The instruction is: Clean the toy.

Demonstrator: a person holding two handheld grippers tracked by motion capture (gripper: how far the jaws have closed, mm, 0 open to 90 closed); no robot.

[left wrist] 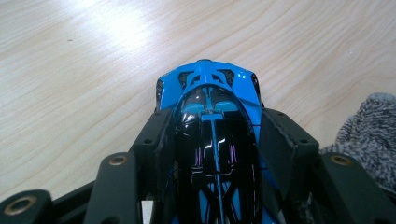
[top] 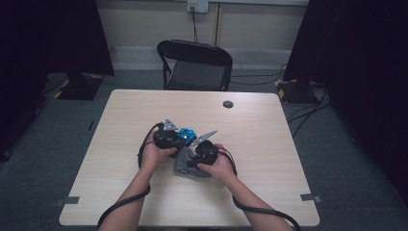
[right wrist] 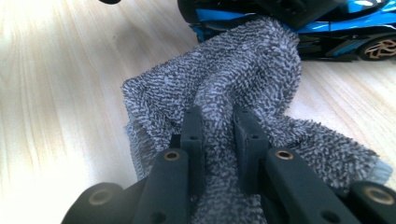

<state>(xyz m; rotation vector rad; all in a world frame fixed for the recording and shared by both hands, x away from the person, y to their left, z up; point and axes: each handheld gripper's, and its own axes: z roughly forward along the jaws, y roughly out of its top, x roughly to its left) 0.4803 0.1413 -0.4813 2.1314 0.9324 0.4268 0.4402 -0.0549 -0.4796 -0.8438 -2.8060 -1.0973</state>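
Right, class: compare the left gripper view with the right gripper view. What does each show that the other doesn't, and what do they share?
Left gripper view: the glossy blue and black toy car seen along its roof, clamped between the left gripper, both pads against its sides.

Right gripper view: the right gripper pinching a bunched fold of the grey woven cloth, the cloth draped up against the car's side, and a bronze-spoked wheel.

Both: the car, the cloth, and the pale wood-grain table.

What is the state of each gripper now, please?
Left gripper: shut on the blue toy car.
Right gripper: shut on the grey cloth.
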